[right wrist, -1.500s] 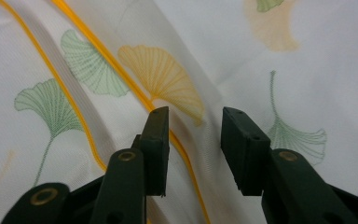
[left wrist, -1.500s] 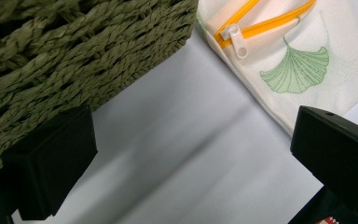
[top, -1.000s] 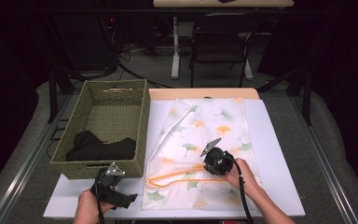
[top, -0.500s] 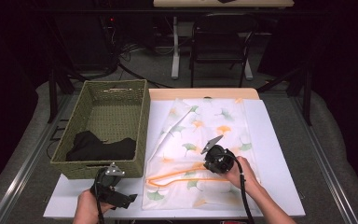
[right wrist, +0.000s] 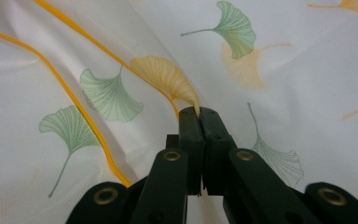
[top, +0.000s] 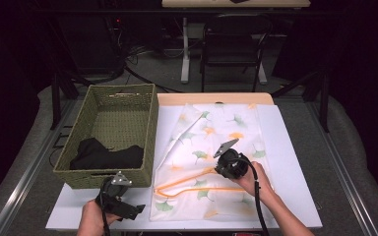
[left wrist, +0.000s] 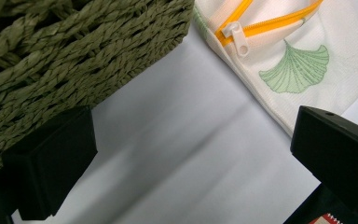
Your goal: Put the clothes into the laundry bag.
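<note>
— Where is the mesh bag with the ginkgo-leaf print?

— The laundry bag (top: 211, 162) lies flat on the white table (top: 290, 162), just right of the woven basket (top: 109, 130). Its orange zipper (top: 197, 182) runs along the near part of the bag and stands open, the two orange lines parting toward the right.

— And the right gripper?

— The right gripper (top: 225, 158) sits over the bag's middle, held by the person's right hand (top: 256, 179). In the right gripper view its jaws are pressed together on a fold of the bag's fabric (right wrist: 193, 105), right at the upper orange edge of the opening — a small peak of mesh is pulled up between the tips.

— The left one?

— The left gripper (top: 123, 204) rests low at the table's near edge, in front of the basket's near right corner, in the person's left hand (top: 96, 219). Its jaws are spread wide with nothing between them. In the left gripper view one jaw stands against the basket wall (left wrist: 74, 60), the other near the bag's corner, bare table between them.

— Can you see the zipper's pull?

— Yes, the white zipper pull (left wrist: 237, 36) lies at the near left corner of the bag, at the closed end of the zipper.

— Anything in the basket?

— A dark garment (top: 103, 155) bunched at its near end.
</note>
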